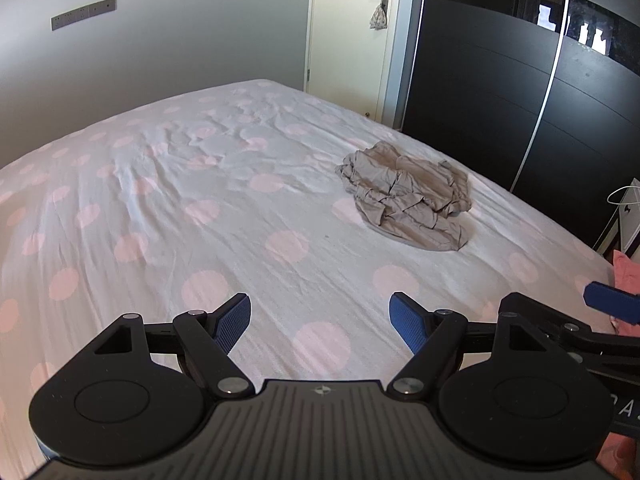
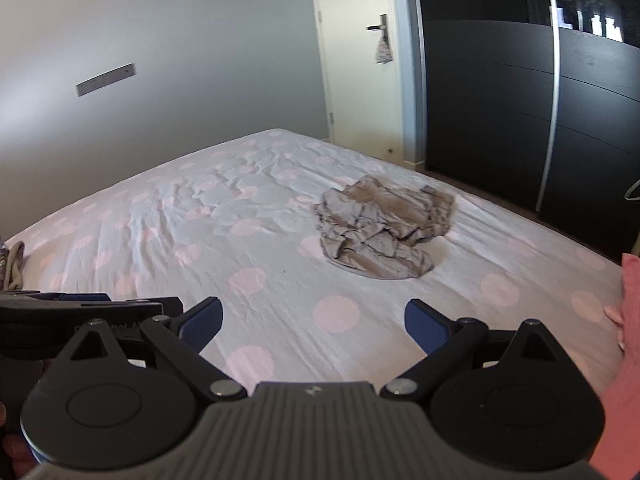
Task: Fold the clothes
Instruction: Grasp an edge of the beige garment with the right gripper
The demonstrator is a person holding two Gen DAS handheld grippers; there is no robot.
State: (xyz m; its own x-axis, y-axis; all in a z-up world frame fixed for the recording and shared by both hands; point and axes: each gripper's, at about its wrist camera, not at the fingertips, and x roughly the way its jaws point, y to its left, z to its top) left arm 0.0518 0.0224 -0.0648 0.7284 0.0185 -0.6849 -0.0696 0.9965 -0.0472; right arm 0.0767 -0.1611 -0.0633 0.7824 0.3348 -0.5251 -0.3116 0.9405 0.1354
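Left wrist view: your crumpled beige garment (image 1: 406,196) lies in a loose heap on the bed (image 1: 168,216), toward the far right part of the mattress, well ahead of both tools.
Right wrist view: the same garment (image 2: 380,232) sits ahead and slightly right of centre, bunched and wrinkled, with nothing touching it.
Garment shape: folds overlap every way; you cannot tell sleeves from body, or what kind of clothing it is.
Left hand-held gripper (image 1: 320,322): released, its blue pads spread wide over bare sheet, holding nothing.
Right hand-held gripper (image 2: 314,326): also released, blue pads wide apart above the sheet, nothing between them.
Tools together: your right tool shows at the right edge of the left view (image 1: 608,304), and your left tool at the left edge of the right view (image 2: 80,312), so the two are side by side at the near edge of the bed.
Bed: white sheet with pale pink dots, rumpled near the middle.
Pink fabric (image 2: 630,304): at the near right edge of the bed, apart from the beige heap.
Room: grey wall with a switch plate (image 1: 84,14), a cream door (image 1: 352,32) with a small bag on its handle, and a dark wardrobe (image 1: 500,92) to the right.
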